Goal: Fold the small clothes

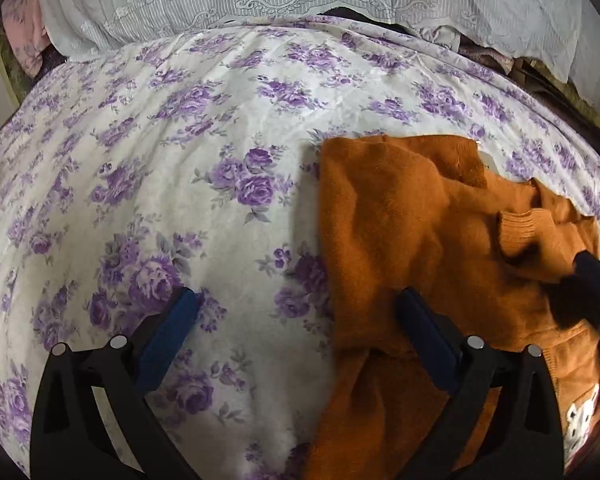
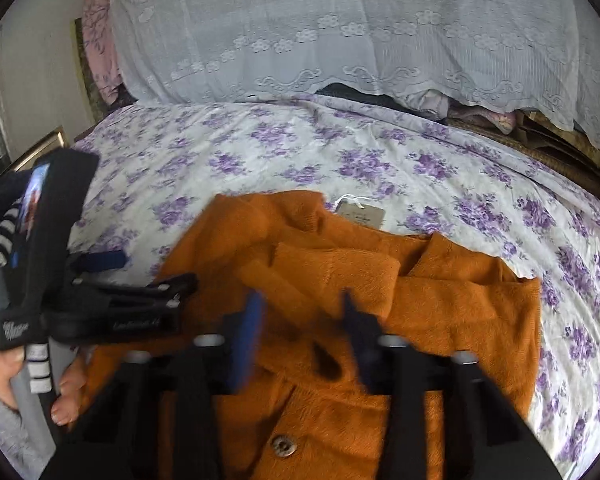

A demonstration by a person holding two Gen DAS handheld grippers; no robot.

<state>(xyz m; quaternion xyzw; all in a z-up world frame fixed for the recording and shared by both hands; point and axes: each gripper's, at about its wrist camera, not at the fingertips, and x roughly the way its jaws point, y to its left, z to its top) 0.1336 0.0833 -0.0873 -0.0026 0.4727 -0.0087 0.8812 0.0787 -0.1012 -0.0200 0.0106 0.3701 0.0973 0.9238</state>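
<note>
hovering wide open, left gripper [image 1: 296,300], one finger over the floral bedsheet [image 1: 204,128], the other over the orange sweater [image 1: 400,216]. lying rumpled toward the sheet's right edge, cuff [image 1: 520,232] folded inward, paper tag [image 2: 356,210] at its far edge. hanging parted above the sweater near a button [image 2: 282,446], right gripper [image 2: 300,312], gripping nothing.

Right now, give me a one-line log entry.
orange sweater crumpled on floral bedsheet | left claw open, empty | right claw open above sweater
</note>
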